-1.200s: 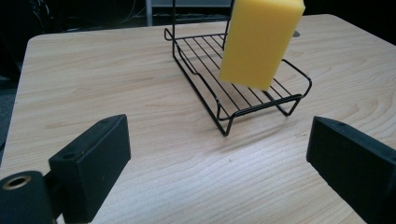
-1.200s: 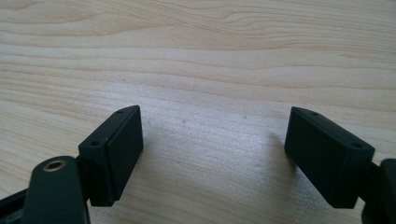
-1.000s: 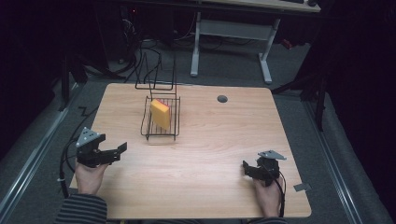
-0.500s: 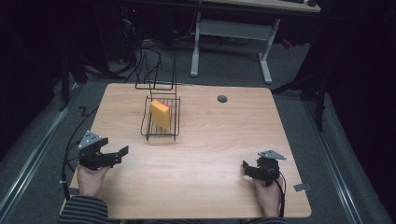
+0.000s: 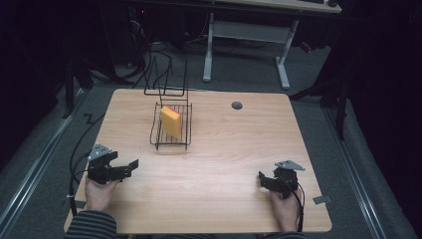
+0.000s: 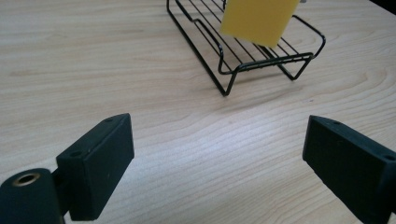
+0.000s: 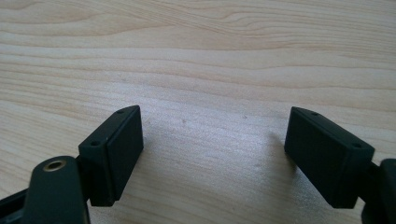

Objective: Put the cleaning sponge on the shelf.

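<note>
Two tools low at the near edge of the bench (image 5: 224, 159), one per hand. Left tool (image 5: 130, 164) near the front-left corner, jaws pointing inward and toward the rack, standing apart with nothing between, only bare wood in the gap as seen from the left gripper view (image 6: 215, 154); jaws just been narrowing, not yet together. Left hand (image 5: 99, 191) behind it, striped sleeve (image 5: 89, 229) at the bench edge. Right tool (image 5: 263, 180) near the front-right, jaws pointing left across the bench, likewise apart and empty; bare wood grain between the pads in the right gripper view (image 7: 212, 140). Right hand (image 5: 283, 206) gripping from behind, cable trailing back over the wrist. Grey three-cornered plate on top of each tool.

Further out, well apart from both tools: black wire rack (image 5: 171, 132) left of bench centre, toward the far side. Yellow sponge (image 5: 171, 122) standing on edge inside the rack, tilted, leaning on the wires. Same sponge (image 6: 259, 21) at the top of the left gripper view, rack (image 6: 243, 65) below it, straight ahead of the left tool.

Dark round grommet (image 5: 237, 105) near the far edge, right of the rack. Beyond the bench: tangled cables (image 5: 164, 64) on the floor, white legs of another desk (image 5: 249, 50).
</note>
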